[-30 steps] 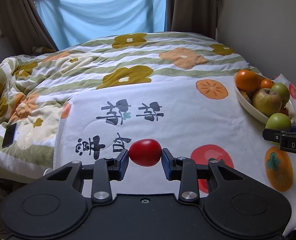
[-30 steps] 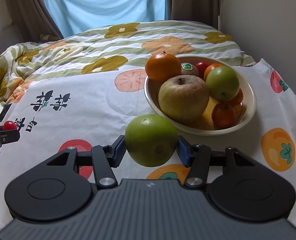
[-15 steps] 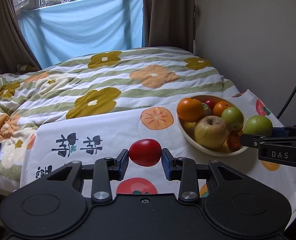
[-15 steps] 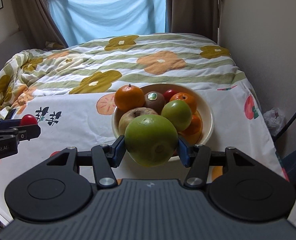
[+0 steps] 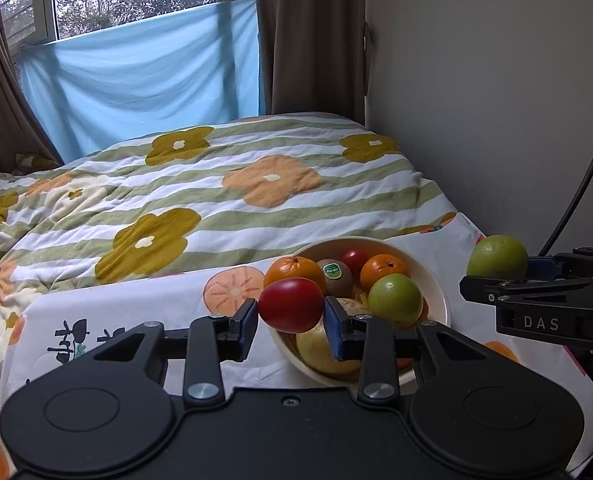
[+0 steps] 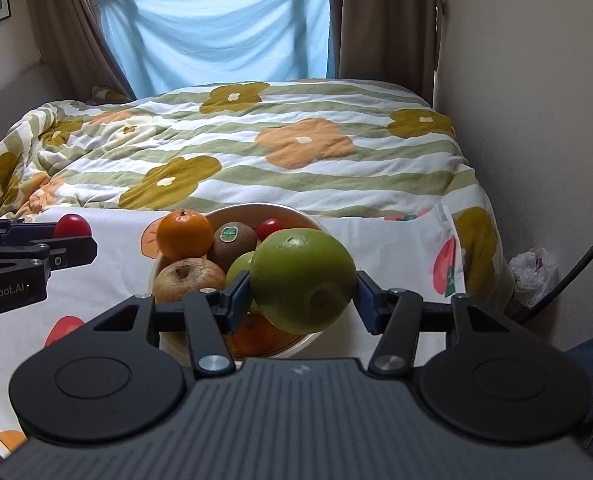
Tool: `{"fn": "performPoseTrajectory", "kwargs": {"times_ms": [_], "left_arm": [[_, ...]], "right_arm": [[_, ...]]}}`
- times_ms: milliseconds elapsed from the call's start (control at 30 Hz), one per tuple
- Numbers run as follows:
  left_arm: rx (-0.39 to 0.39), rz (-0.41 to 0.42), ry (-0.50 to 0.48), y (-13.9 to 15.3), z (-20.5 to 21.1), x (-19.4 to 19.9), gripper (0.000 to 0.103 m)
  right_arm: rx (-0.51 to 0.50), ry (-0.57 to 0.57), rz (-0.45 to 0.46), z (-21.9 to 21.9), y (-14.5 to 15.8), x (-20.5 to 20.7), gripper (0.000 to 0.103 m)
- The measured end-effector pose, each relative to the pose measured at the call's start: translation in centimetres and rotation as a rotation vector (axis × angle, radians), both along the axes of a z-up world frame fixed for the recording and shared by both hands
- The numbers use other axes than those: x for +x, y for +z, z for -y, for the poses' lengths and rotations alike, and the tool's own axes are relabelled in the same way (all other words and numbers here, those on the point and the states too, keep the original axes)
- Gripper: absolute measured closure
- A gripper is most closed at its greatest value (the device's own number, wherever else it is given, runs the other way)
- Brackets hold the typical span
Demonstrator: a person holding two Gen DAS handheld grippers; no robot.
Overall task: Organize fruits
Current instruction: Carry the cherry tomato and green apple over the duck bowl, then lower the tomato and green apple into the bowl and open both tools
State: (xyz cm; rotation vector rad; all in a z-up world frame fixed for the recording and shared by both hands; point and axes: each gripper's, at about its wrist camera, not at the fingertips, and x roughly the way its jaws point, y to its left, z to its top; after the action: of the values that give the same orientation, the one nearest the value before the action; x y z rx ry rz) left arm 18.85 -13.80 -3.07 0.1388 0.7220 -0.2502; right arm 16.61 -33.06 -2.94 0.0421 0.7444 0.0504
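- Fruit is clamped in both tools: the left gripper point(image 5: 291, 315) squeezes a red tomato point(image 5: 291, 305) between its blue pads, and the right gripper point(image 6: 302, 300) grips a large green fruit point(image 6: 303, 280), both held in the air above the near side of the bowl point(image 5: 436, 280).
- Crowding is the main risk: the bowl already holds oranges, a stickered kiwi, a green apple and a big russet apple point(image 6: 188, 278), so anything released on top may roll over the rim.
- The green fruit looks heavy and round; dropped from height it could bump the smaller pieces out or bruise them.
- The two grippers sit close, left and right of the bowl, so lowering both at once could make them collide.
- The bowl rests on a white cloth point(image 5: 136, 312) printed with persimmons, and that may shift under a knock.
- Beyond lies a bed with a flowered, green-striped quilt point(image 6: 256, 152); a pale blue sheet point(image 5: 144, 72) hangs across the far window between brown curtains, with a plain wall at right.
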Motion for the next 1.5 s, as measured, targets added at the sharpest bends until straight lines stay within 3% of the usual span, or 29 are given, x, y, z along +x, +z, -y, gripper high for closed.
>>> {"fn": "performPoseTrajectory", "kwargs": {"times_ms": [367, 767, 833, 900, 933, 1500], "left_arm": [[0.019, -0.009, -0.006, -1.3, 5.0, 4.0, 0.064], [0.054, -0.09, -0.017, -4.6, 8.0, 8.0, 0.063], [0.061, -0.095, -0.009, -4.8, 8.2, 8.3, 0.054], [0.051, -0.08, -0.003, -4.6, 8.1, 8.2, 0.022], [0.043, -0.062, 0.001, -4.2, 8.0, 8.0, 0.018], [0.058, -0.051, 0.109, -2.9, 3.3, 4.8, 0.013]], "right_arm": [[0.012, 0.041, -0.027, 3.5, -1.8, 3.2, 0.034], [0.034, 0.072, -0.054, 5.3, -3.8, 6.4, 0.034], [0.037, 0.077, -0.058, 5.5, -4.1, 6.7, 0.034], [0.04, 0.078, -0.06, 5.7, -4.3, 7.0, 0.034], [0.041, 0.078, -0.061, 5.8, -4.4, 7.1, 0.034], [0.069, 0.116, -0.09, 4.4, -5.7, 8.8, 0.034]]}}
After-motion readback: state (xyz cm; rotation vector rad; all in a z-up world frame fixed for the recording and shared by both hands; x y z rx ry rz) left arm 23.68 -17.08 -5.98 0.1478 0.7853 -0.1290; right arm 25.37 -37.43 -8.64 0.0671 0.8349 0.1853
